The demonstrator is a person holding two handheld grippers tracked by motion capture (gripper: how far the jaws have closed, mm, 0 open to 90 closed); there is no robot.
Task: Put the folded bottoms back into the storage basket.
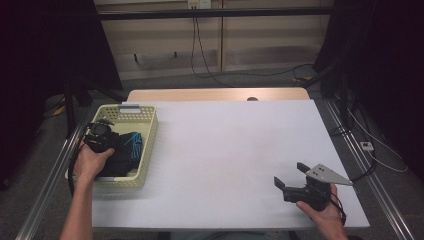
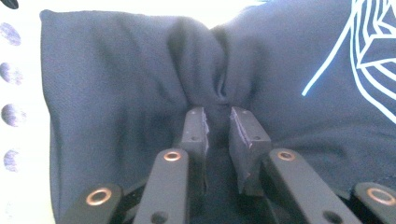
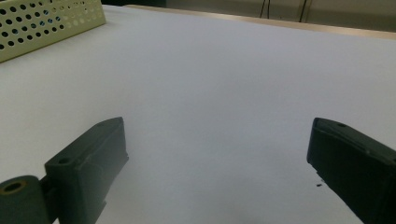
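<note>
Left gripper (image 2: pixel 218 128) is down inside the pale yellow perforated plastic basket (image 1: pixel 148 134), jaws nearly together and pinching a raised fold of the dark navy fabric garment (image 2: pixel 116 79). Cloth bunches up into a ridge right between the two black pads (image 2: pixel 245 135) in the left gripper view, so the grip is on the fabric, not on air. Garment carries a light-blue line print (image 2: pixel 369 51), off to one side of the pinch point. From the high view the same gripper (image 1: pixel 107 137) sits at the basket's near-left part, hand wrapped round its body, with the garment (image 1: pixel 125 150) folded flat on the basket floor and the blue print (image 1: pixel 134 141) showing toward the basket's right wall.

Basket stands at the left edge of the white table surface (image 1: pixel 225 150), long axis running away from the person.

Right gripper (image 1: pixel 292 177) is well apart from the basket, at the opposite, near-right corner of the table, resting low by the surface with its grey three-cornered plate on top. Its jaws stand wide, nothing between them; the right gripper view shows bare white table (image 3: pixel 210 93) in the gap and the basket's perforated wall (image 3: pixel 46 23) far off at the upper left.
</note>
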